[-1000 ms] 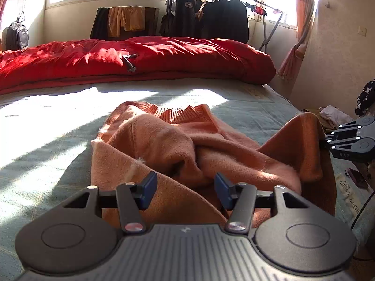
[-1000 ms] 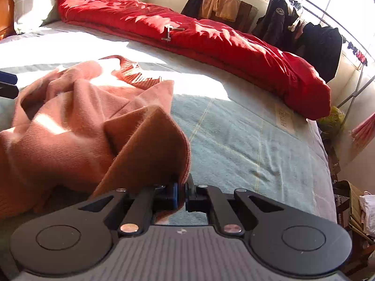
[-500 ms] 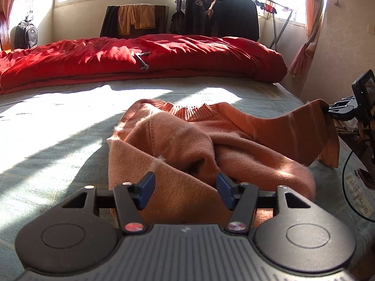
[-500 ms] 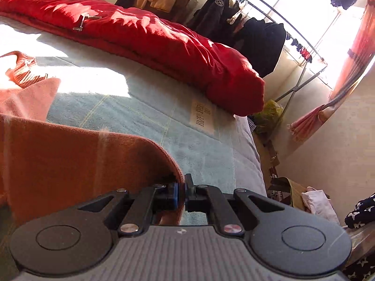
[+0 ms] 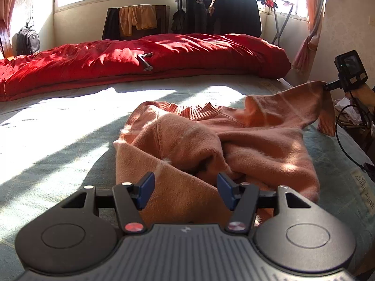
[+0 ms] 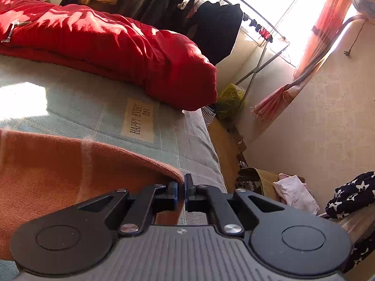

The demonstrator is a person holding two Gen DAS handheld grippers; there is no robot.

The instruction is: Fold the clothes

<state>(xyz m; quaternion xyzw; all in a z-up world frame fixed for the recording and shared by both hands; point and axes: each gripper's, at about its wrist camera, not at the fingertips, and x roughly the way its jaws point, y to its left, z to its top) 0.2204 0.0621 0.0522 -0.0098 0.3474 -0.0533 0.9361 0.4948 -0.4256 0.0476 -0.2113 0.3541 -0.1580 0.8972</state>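
Observation:
An orange knitted sweater lies crumpled on the grey-green bed sheet, its ribbed collar toward the far side. My left gripper hovers open just above the sweater's near hem, nothing between its blue pads. One sleeve is stretched out to the right and lifted off the bed. My right gripper is shut on that sleeve's end; in the left wrist view the right gripper shows at the far right, pinching the sleeve with the ribbed cuff hanging below it.
A red duvet is rolled along the far side of the bed. Behind it stands a clothes rack with dark jackets. The bed's right edge drops to a floor with clutter, a cable and piled clothes.
My right gripper has pulled the sleeve out to the right and upward, stretching it straight. The left gripper stayed open over the hem, tilting its view slightly.

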